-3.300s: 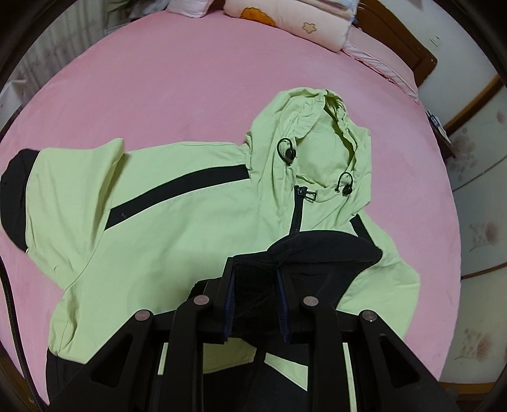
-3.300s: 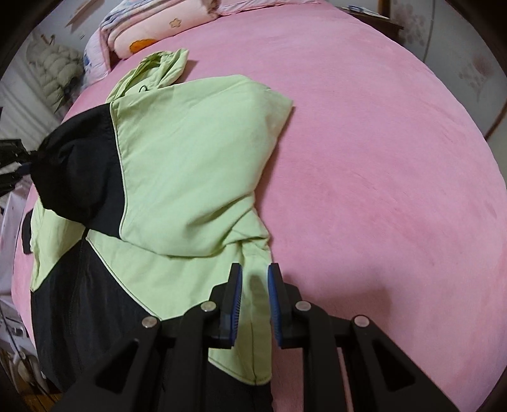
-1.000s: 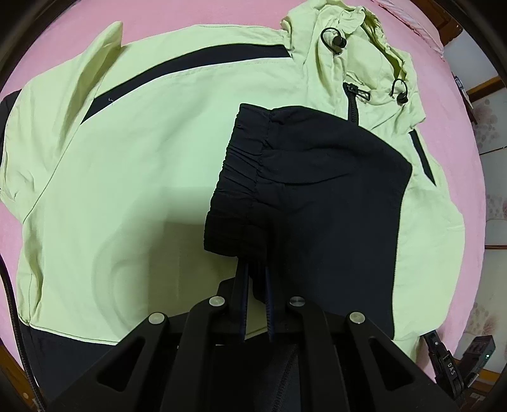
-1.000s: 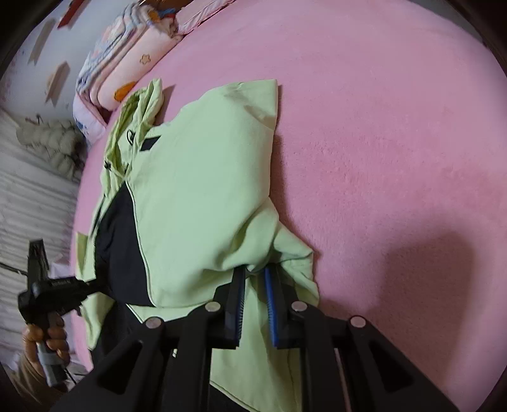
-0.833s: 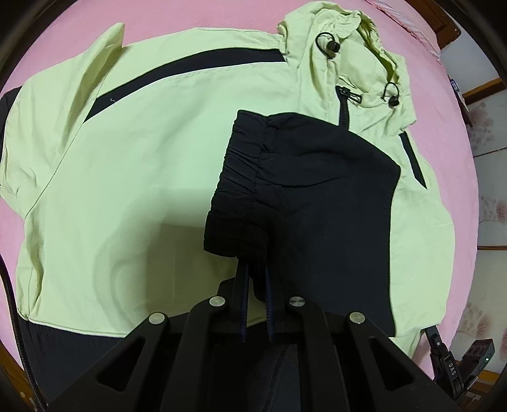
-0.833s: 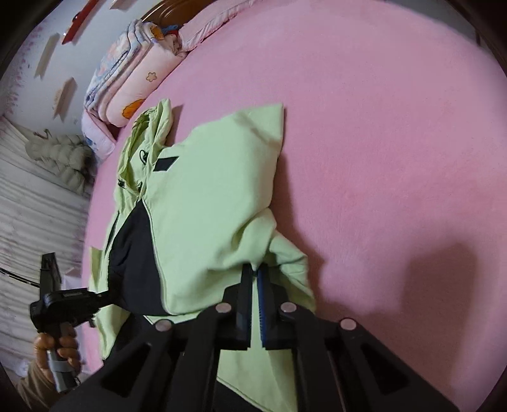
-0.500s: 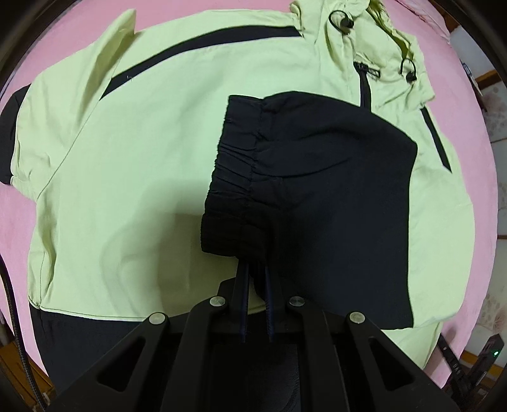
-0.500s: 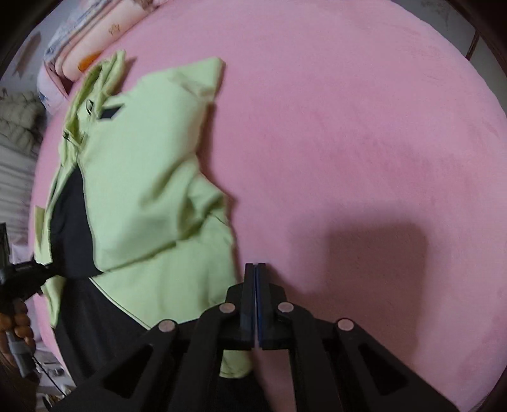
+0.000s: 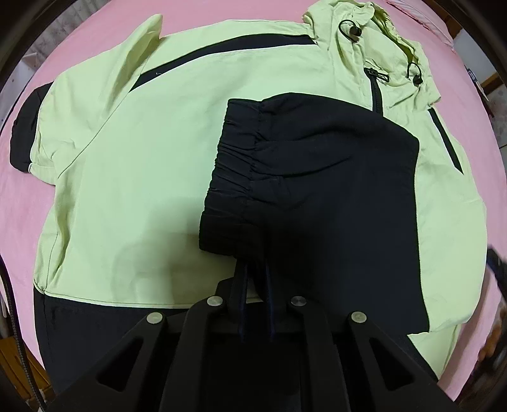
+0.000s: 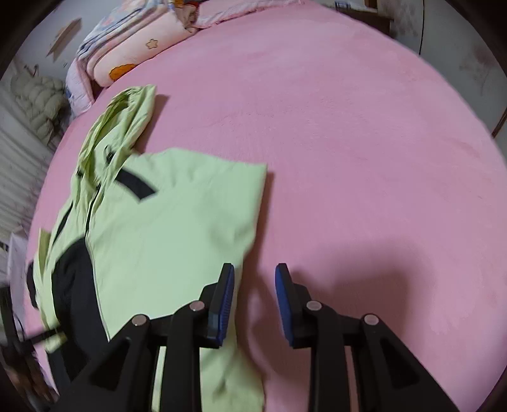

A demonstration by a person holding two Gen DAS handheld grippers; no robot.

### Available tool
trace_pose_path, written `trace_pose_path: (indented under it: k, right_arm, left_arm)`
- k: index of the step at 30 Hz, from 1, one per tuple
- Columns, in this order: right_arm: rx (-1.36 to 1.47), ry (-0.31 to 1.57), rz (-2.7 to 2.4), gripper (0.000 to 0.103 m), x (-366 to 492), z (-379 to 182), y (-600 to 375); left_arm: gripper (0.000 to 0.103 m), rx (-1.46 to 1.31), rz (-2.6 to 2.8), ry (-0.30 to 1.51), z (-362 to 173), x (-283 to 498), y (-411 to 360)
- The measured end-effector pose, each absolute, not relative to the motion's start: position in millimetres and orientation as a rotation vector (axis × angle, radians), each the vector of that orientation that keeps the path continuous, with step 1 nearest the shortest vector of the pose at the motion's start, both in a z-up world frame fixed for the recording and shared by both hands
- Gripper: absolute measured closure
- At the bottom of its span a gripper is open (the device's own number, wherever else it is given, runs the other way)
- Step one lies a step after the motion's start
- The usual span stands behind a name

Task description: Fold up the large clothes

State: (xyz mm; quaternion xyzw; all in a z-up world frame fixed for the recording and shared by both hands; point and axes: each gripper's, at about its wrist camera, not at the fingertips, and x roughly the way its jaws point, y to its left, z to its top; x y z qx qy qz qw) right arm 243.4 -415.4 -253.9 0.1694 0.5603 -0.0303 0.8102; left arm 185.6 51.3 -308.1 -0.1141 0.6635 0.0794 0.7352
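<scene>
A light green hooded jacket point(image 9: 133, 177) with black panels lies front-up on the pink bed point(image 9: 28, 202). Its black sleeve point(image 9: 317, 196) is folded across the chest, elastic cuff point(image 9: 231, 177) toward the middle. My left gripper point(image 9: 255, 272) is shut on the sleeve's near edge. In the right wrist view the jacket point(image 10: 171, 234) lies at the left with its folded side flat and its hood point(image 10: 126, 117) toward the pillows. My right gripper point(image 10: 255, 279) is open and empty, just above the jacket's right edge and the bedspread point(image 10: 364, 164).
Folded pink bedding point(image 10: 133, 54) is stacked at the head of the bed. A wooden headboard corner point(image 9: 459, 30) and wall panels lie beyond the bed's far edge. The other gripper blurs in at the right edge point(image 9: 494, 266). Bare pink bedspread extends to the right of the jacket.
My right gripper let go of the jacket's green side, went shut and empty, and now stands open over the jacket's edge. My left gripper keeps hold of the black sleeve.
</scene>
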Motion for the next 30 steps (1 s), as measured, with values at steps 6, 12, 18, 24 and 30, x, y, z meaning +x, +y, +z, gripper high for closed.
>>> trace_pose_path:
  k: [6,12,18,24,30]
  right_arm:
    - [0.437,1.222,-0.083,0.077,298,-285,-428]
    - [0.109,1.256,-0.133,0.100,323,-300,-400]
    - [0.054,1.208,-0.142,0.096,304,-262,-389]
    - [0.086,1.129,0.032,0.096,233,-217,-345]
    - [0.032,1.175,0.109,0.097,184,-246,-300]
  left_arm:
    - [0.094,-0.263,0.157,1.455,-305,182,46]
    - [0.091,-0.166,0.154,1.464,-311,180,28]
    - [0.078,-0.164,0.147,1.447,-288,180,23]
    - [0.077,-0.078,0.085,1.251,-238,170,11]
    - [0.079,-0.083,0.021,1.347,-298,212,-13]
